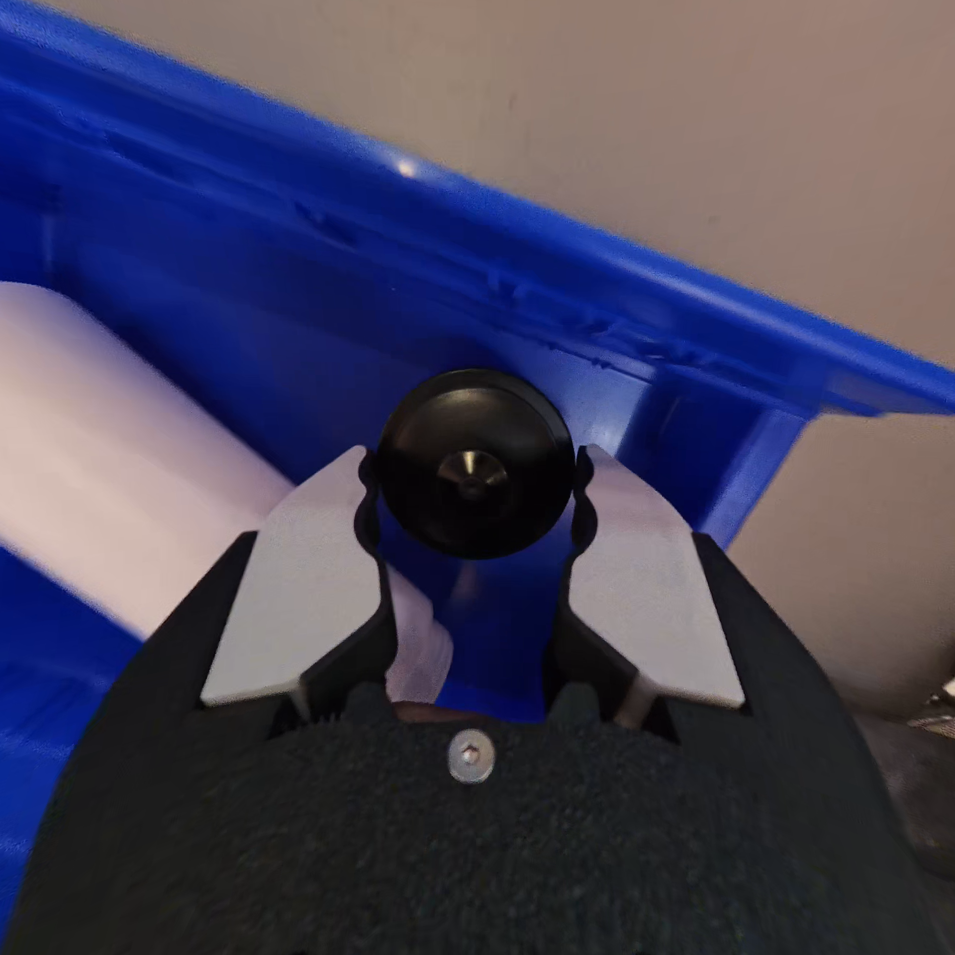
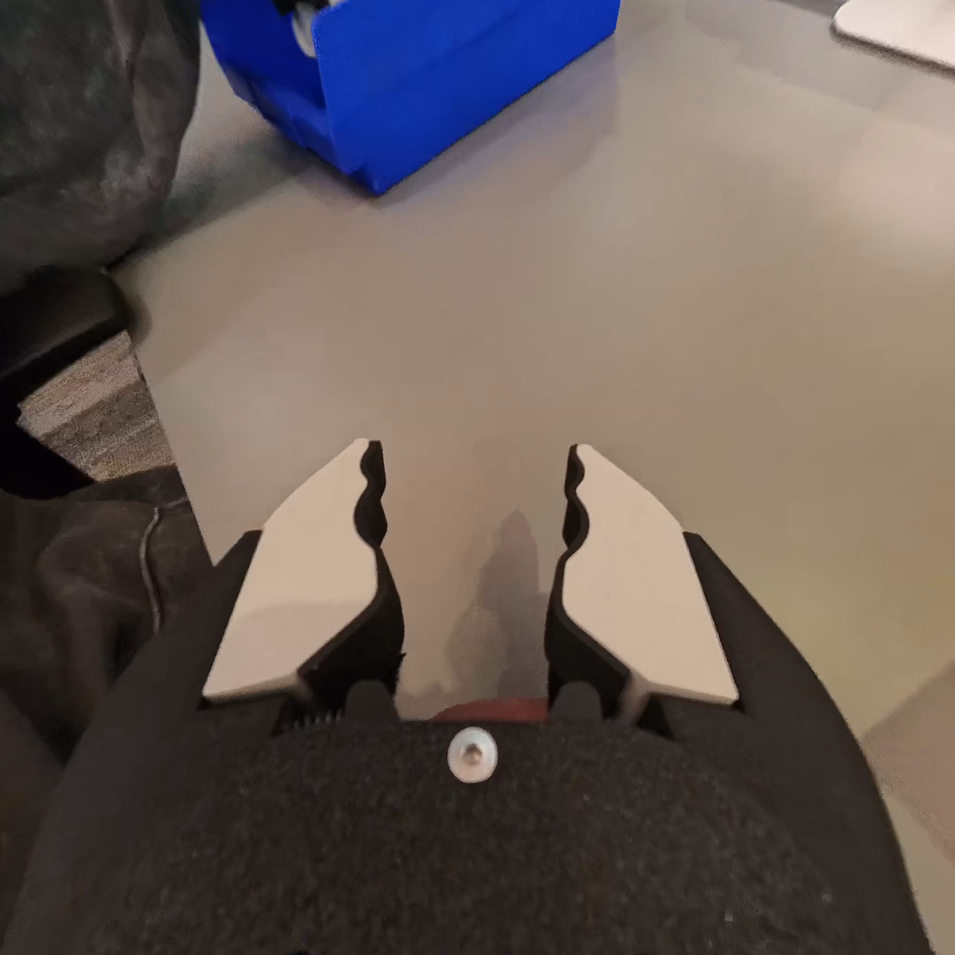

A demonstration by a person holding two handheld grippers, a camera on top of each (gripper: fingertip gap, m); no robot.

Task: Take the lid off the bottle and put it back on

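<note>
My left gripper [image 1: 474, 467] is shut on a round black lid [image 1: 475, 496], held by its rim between the two fingertips, its inside facing the camera. A white bottle [image 1: 103, 439] lies on its side in a blue bin [image 1: 258, 232], below and left of the lid. Its open threaded neck [image 1: 418, 635] shows between my fingers, apart from the lid. My right gripper [image 2: 475, 465] is open and empty, low over the grey table [image 2: 568, 310]. The blue bin [image 2: 439, 93] stands far ahead of it, with part of something white showing inside.
A dark cloth [image 2: 77, 113] and a black chair arm [image 2: 51, 320] lie along the table's left edge in the right wrist view. A flat white object [image 2: 899, 36] sits at the far right. The bin's far wall and rim [image 1: 672, 289] rise behind the lid.
</note>
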